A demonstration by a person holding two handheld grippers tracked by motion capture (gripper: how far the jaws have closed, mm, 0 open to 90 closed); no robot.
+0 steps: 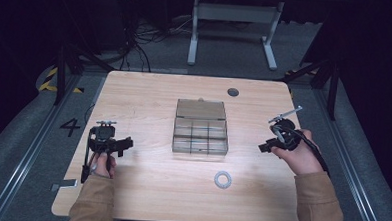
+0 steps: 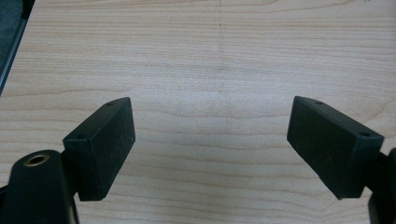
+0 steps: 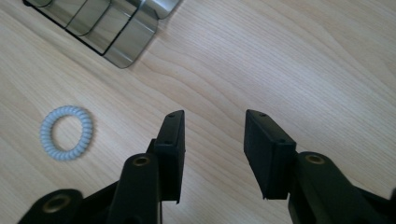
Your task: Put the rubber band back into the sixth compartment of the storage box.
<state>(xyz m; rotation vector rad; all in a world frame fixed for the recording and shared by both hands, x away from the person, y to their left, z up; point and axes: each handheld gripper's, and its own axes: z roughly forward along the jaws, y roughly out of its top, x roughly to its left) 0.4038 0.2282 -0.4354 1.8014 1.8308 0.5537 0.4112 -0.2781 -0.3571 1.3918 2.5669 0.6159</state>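
Note:
A clear plastic organiser box (image 1: 200, 130) with its lid up stands in the middle of the wooden table (image 1: 146, 183); one corner of the box (image 3: 116, 28) is seen in the right gripper view. A pale spiral hair tie (image 1: 222, 179) lies in front of the box, and the hair tie (image 3: 66, 132) is left of my right gripper's jaws. My left gripper (image 1: 127, 142) is held over the table's left side, open wide (image 2: 212, 140) with bare wood between its jaws. My right gripper (image 1: 263, 147) is at the right of the box, open (image 3: 214, 140) and holding nothing.
A dark round cap (image 1: 233, 91) sits in the tabletop near the far right corner. Beyond the table stand a white desk frame (image 1: 232, 27) and cables on grey carpet. A rail (image 1: 27, 148) runs along the floor at the left.

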